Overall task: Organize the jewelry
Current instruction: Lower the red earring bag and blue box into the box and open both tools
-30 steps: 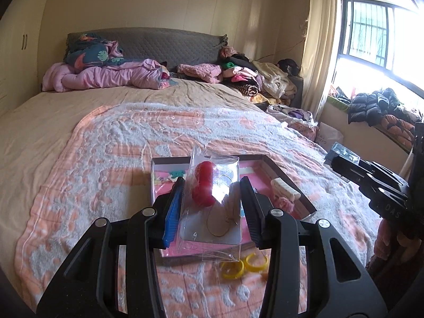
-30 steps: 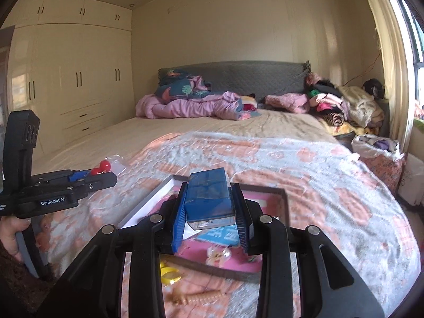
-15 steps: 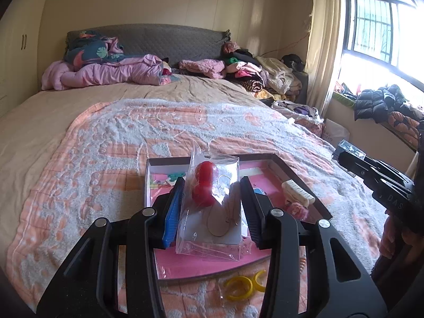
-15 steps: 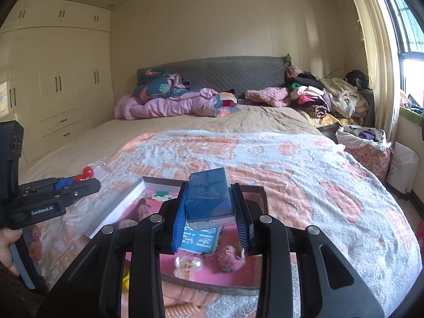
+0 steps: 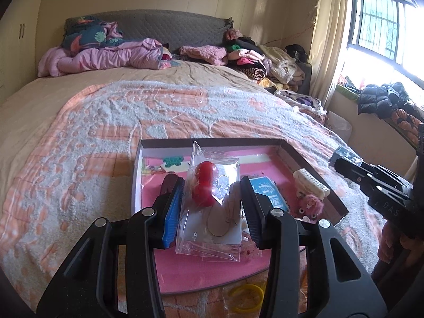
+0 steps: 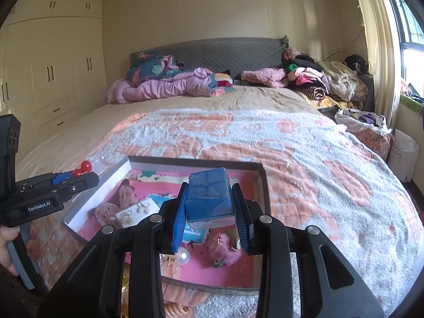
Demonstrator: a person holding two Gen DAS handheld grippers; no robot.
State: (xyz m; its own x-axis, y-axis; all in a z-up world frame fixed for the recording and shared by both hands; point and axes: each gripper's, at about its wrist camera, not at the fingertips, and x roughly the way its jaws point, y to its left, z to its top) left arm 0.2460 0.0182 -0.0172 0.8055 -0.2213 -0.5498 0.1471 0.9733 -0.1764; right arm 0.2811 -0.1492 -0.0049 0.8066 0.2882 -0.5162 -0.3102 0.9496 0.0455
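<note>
Holding a clear packet [image 5: 210,206] with a red piece and earrings inside, my left gripper [image 5: 212,204] hangs over the pink-lined tray [image 5: 312,167] on the bed [image 5: 79,137]. My right gripper [image 6: 210,209] clamps a blue box [image 6: 209,193] above the same tray, near its right side.

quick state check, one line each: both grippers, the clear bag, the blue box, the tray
left gripper: shut on the clear bag
clear bag: held off the bed, above the tray, red piece and hoop earrings inside
right gripper: shut on the blue box
blue box: closed, held above the tray
tray: open, lying on the bed, holding accessories
</note>
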